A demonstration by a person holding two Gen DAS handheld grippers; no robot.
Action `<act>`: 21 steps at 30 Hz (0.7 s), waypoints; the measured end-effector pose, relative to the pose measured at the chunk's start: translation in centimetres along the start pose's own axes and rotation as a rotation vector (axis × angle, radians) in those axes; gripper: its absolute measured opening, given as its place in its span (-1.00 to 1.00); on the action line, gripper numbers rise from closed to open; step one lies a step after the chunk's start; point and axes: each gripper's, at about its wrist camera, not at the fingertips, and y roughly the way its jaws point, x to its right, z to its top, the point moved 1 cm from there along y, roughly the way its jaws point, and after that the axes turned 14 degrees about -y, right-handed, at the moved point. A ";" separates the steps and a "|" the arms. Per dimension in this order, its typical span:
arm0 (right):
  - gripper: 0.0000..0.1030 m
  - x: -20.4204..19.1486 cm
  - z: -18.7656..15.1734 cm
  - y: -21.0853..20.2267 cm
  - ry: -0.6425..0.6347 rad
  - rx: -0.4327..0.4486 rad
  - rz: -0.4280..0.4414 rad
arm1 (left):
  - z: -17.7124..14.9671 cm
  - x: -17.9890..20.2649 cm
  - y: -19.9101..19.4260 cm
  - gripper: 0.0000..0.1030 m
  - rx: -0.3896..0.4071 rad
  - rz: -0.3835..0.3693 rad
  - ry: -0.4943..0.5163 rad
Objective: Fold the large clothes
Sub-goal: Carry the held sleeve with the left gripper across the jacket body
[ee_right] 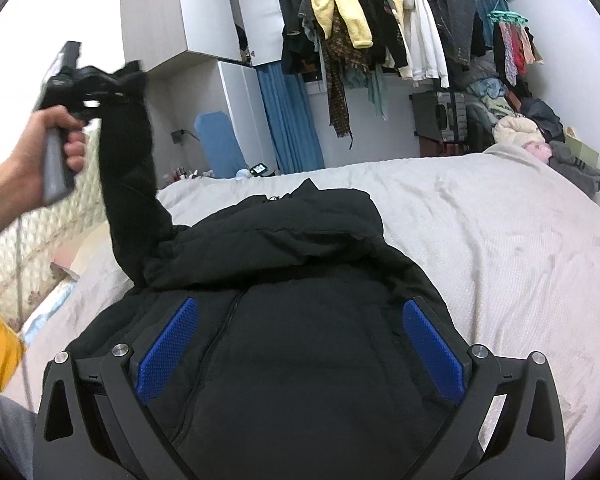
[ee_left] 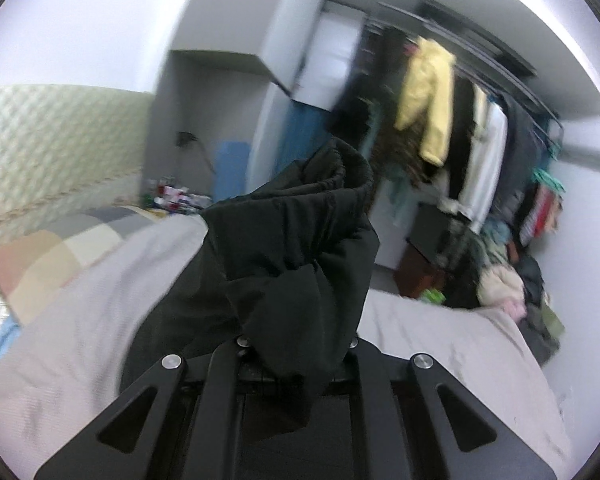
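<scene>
The black puffer jacket [ee_right: 300, 280] is lying mostly flat near the middle of the bed [ee_right: 500, 220], zipper up. The left gripper [ee_right: 112, 80] is clamping its sleeve cuff [ee_left: 332, 184] and holding it high off the bed. The right gripper [ee_right: 298, 344] is hovering wide over the jacket's body, gripping nothing. Folding seems barely begun: both sleeves and the body remain unfolded.

A black padded jacket [ee_right: 300, 280] lies spread on the grey-white bed cover [ee_right: 500, 240], front up, with its zip running down the middle and the hood or collar bunched at the far end. One sleeve [ee_right: 128, 168] rises steeply off the bed at the left — its elastic cuff [ee_left: 332, 176] is pinched high up, the fabric hanging in soft, puffy folds
</scene>
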 end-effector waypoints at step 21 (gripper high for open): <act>1.00 3.0 -1.3 1.6 0.120 -0.026 0.070 | -24.9 8.3 13.8 -0.81 -0.291 -0.029 0.191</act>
